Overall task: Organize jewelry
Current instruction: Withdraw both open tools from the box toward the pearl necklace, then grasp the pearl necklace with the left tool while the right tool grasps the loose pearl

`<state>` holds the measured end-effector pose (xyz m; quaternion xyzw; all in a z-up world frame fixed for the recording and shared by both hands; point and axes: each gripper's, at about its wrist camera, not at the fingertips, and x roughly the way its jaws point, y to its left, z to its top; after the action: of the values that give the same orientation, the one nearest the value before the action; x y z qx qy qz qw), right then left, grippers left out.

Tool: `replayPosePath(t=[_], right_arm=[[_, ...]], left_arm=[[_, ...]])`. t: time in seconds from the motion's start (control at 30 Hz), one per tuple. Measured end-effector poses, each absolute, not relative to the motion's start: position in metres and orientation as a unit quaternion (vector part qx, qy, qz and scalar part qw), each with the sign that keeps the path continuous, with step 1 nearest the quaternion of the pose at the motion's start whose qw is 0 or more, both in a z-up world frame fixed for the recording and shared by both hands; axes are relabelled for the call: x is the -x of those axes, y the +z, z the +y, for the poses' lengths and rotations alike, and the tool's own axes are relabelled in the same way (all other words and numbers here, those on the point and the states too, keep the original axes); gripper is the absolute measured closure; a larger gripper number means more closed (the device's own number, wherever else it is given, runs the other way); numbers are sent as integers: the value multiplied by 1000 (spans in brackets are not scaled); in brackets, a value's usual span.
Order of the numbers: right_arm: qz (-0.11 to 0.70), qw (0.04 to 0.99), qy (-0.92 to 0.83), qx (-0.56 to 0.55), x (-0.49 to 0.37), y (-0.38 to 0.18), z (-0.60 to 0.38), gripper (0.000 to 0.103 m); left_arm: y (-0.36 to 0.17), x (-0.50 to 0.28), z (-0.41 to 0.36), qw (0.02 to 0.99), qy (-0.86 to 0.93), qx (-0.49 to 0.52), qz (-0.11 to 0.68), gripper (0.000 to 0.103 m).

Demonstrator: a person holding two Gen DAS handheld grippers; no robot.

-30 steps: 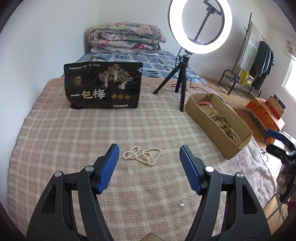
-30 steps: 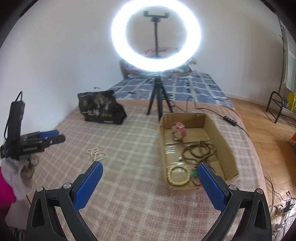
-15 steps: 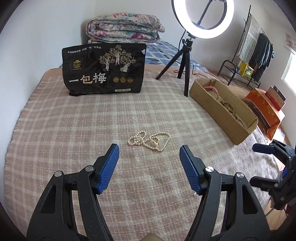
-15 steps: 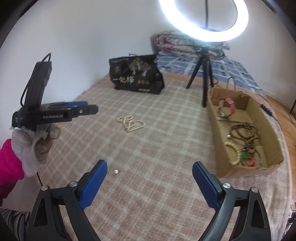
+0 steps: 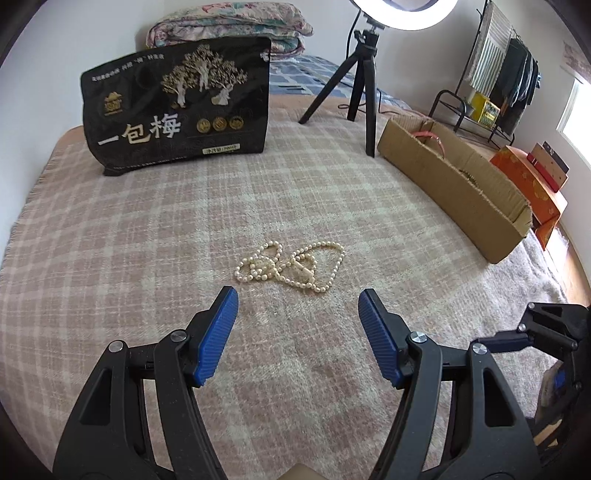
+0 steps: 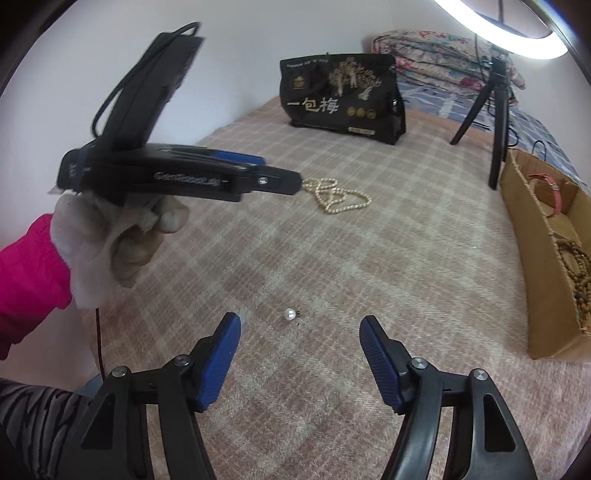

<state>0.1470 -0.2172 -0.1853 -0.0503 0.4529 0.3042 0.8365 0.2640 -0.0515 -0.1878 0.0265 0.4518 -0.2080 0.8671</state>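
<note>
A cream pearl necklace [image 5: 291, 266] lies tangled on the plaid blanket, just ahead of my open, empty left gripper [image 5: 298, 317]. It also shows in the right wrist view [image 6: 338, 195], just past the left gripper's tips [image 6: 284, 177]. A small loose pearl [image 6: 289, 314] lies just ahead of my open, empty right gripper [image 6: 300, 341]. A cardboard box [image 5: 454, 184] at the right holds a pink watch [image 6: 550, 188] and brown bead bracelets [image 6: 576, 266].
A black snack bag [image 5: 177, 99] stands at the back. A ring light on a black tripod [image 5: 360, 74] stands beside the box. Folded quilts [image 5: 229, 29] lie behind. An orange box [image 5: 532, 184] and a clothes rack [image 5: 495, 74] are off to the right.
Both grippers moved left and lower toward the blanket. The left one closed in on the pearl necklace; the right one swung from the box toward the loose pearl.
</note>
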Motion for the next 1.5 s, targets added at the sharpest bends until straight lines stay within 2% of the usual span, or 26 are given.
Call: replayPosePath(t=[0.07,0.3,0.6,0.77,1.07,1.2,1.27,1.43,1.5], right_arm=[[455,832,311,57,-148,-190,-215,40],[462,826,316,68,-154,-203,-208,41],[460,818,327,107,-166,-211,-194,56],[463,812,336,114,-171,-213,-191,67],[461,811,337,129,-169,-216,-188,79],[461,811,338,125,-168,-216,-188,85],[461,811,339,123,-168,-216,-189,85],[460,812,338,121,-168,-215,-188,85],[459,813,338,118,-168,-215,-189,85]], left_arm=[[-197,-271,-57,864,-207,-32,458,33],[-212,-284,-71,863,-197,-61,461,33],[-220,-299,-73,868,-181,-62,459,33],[-222,-304,-73,869,-177,-63,458,33],[-228,-306,-75,871,-175,-70,454,34],[-227,-305,-77,871,-176,-77,452,53],[-227,-305,-78,871,-176,-80,452,57],[-227,-306,-77,875,-169,-80,447,78],[-226,-306,-74,876,-164,-77,446,89]])
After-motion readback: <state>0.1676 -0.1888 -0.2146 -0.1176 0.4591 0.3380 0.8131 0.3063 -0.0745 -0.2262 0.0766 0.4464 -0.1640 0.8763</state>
